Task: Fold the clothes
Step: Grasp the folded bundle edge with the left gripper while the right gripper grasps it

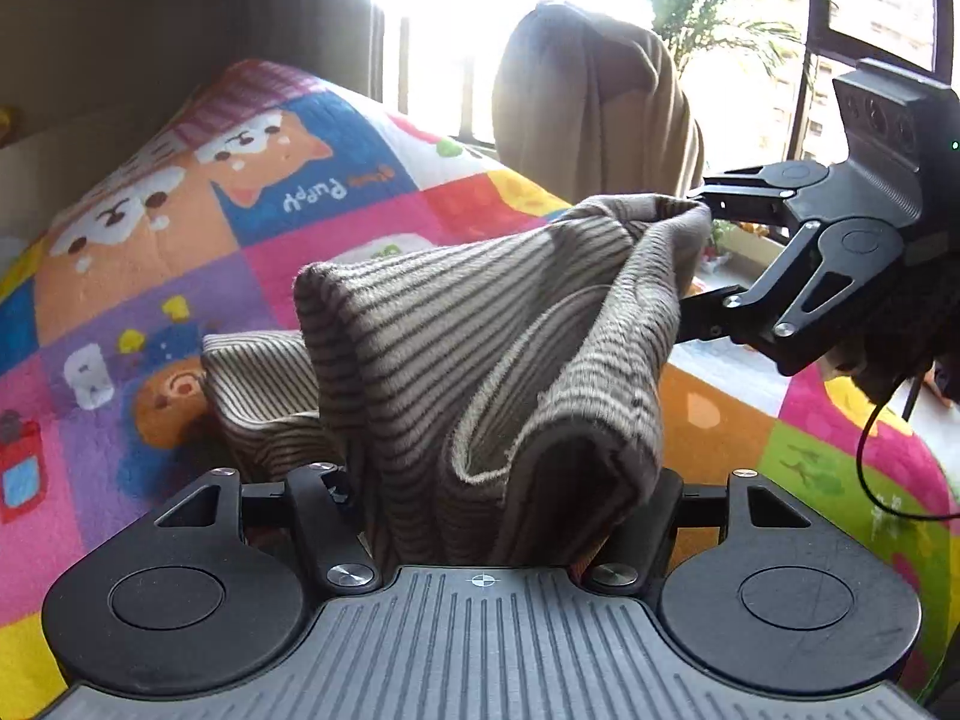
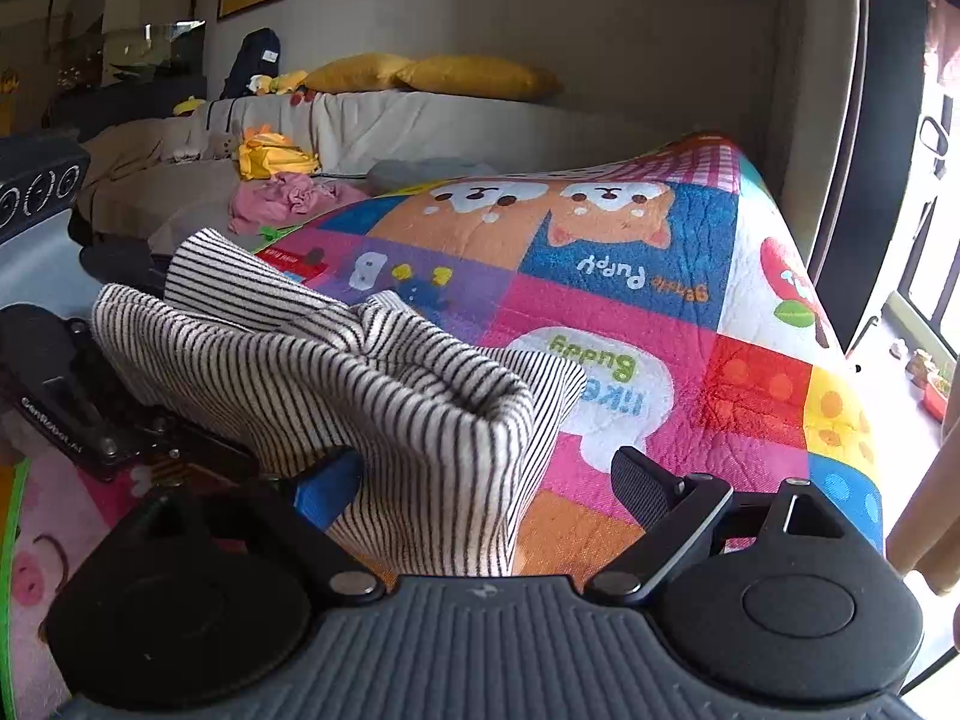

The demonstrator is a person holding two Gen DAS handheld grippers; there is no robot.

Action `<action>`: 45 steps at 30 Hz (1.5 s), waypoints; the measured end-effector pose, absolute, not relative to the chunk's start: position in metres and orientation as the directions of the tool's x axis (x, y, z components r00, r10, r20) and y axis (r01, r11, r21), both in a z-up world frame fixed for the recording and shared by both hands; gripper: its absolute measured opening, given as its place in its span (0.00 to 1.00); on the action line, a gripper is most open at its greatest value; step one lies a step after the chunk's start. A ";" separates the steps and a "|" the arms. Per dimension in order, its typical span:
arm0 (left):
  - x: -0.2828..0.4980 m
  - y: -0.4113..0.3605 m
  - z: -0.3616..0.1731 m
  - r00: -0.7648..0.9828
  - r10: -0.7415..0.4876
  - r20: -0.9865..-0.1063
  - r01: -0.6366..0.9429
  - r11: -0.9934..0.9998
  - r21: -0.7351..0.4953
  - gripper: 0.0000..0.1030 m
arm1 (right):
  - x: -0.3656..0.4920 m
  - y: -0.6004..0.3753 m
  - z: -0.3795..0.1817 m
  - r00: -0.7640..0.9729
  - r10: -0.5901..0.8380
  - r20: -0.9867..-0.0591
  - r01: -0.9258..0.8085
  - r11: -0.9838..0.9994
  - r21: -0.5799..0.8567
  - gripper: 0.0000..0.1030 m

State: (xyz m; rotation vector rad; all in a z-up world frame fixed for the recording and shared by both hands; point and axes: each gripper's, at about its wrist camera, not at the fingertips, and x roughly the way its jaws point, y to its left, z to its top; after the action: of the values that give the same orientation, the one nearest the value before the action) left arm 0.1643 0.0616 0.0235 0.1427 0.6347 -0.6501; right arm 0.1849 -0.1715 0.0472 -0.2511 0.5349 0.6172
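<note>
A striped garment (image 1: 480,360) is hanging bunched between the two grippers above a colourful patchwork quilt (image 1: 180,240), with one folded part of it (image 1: 258,396) lying on the quilt. The left gripper (image 1: 504,504) is standing fairly wide with a thick bundle of the fabric filling the gap between its fingers, though whether the pads are pressing on it cannot be told. The right gripper (image 2: 480,480) is standing wide as well, its right finger (image 2: 645,489) clear of the cloth while the garment is draping over its left finger.
</note>
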 end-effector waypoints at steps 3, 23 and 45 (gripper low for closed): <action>0.182 0.067 0.023 0.603 -0.529 -0.597 0.571 0.809 -0.140 0.67 | 0.213 -0.173 0.039 0.666 0.488 -0.564 -0.572 0.820 0.034 0.88; 0.189 0.073 0.012 0.622 -0.534 -0.573 0.517 0.829 -0.212 0.67 | 0.273 -0.171 -0.001 0.483 0.749 -0.453 -0.562 0.662 0.496 0.80; 0.059 0.051 0.058 0.608 -0.650 -0.456 0.656 0.735 -0.173 0.48 | 0.114 -0.205 0.053 0.457 0.804 -0.379 -0.660 0.593 0.461 0.50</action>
State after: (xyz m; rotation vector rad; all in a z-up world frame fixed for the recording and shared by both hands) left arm 0.0592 0.0514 0.0584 0.0123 0.5216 -0.7540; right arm 0.1138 -0.2048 0.0534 0.2632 0.6094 0.9153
